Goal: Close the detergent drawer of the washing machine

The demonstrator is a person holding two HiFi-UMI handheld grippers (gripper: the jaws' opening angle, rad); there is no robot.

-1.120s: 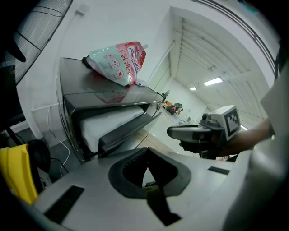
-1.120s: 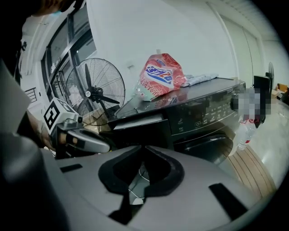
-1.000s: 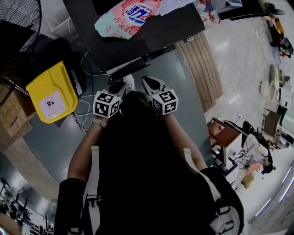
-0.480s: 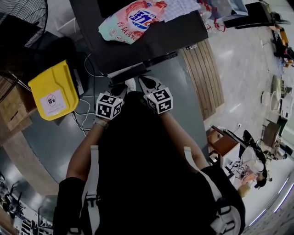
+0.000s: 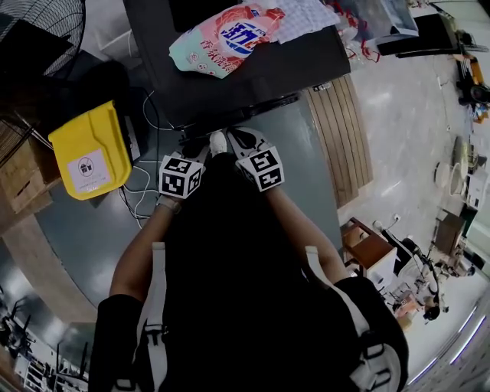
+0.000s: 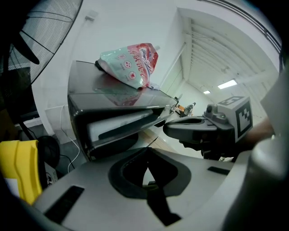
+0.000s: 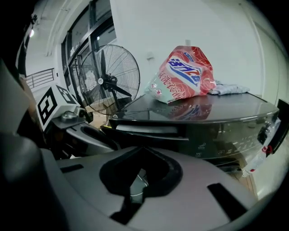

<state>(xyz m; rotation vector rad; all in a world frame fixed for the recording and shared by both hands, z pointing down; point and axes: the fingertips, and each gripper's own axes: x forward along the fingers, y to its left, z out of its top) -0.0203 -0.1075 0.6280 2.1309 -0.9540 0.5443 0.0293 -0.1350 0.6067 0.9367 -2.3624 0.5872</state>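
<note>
The dark washing machine [image 5: 253,65] fills the top of the head view. Its detergent drawer [image 5: 253,107] stands a little way out of the front panel, and the same drawer [image 6: 122,124] shows its pale inside in the left gripper view. My left gripper [image 5: 200,144] and right gripper [image 5: 239,136] sit side by side just in front of the drawer. The left gripper [image 6: 146,167] is shut and holds nothing. The jaws of the right gripper [image 7: 137,173] close the last bit and meet on nothing. Whether either tip touches the drawer [image 7: 149,131] is hidden.
A pink and green detergent bag [image 5: 226,34] and a checked cloth [image 5: 302,11] lie on the washer's top. A yellow bin [image 5: 88,153] and loose cables [image 5: 142,184] are on the floor at the left, with a standing fan [image 7: 106,81] beyond. Wooden planks [image 5: 341,130] lie to the right.
Both grippers have come nearer the washer's front, and the right one has shifted toward the left one. The drawer seems to stick out slightly less.
</note>
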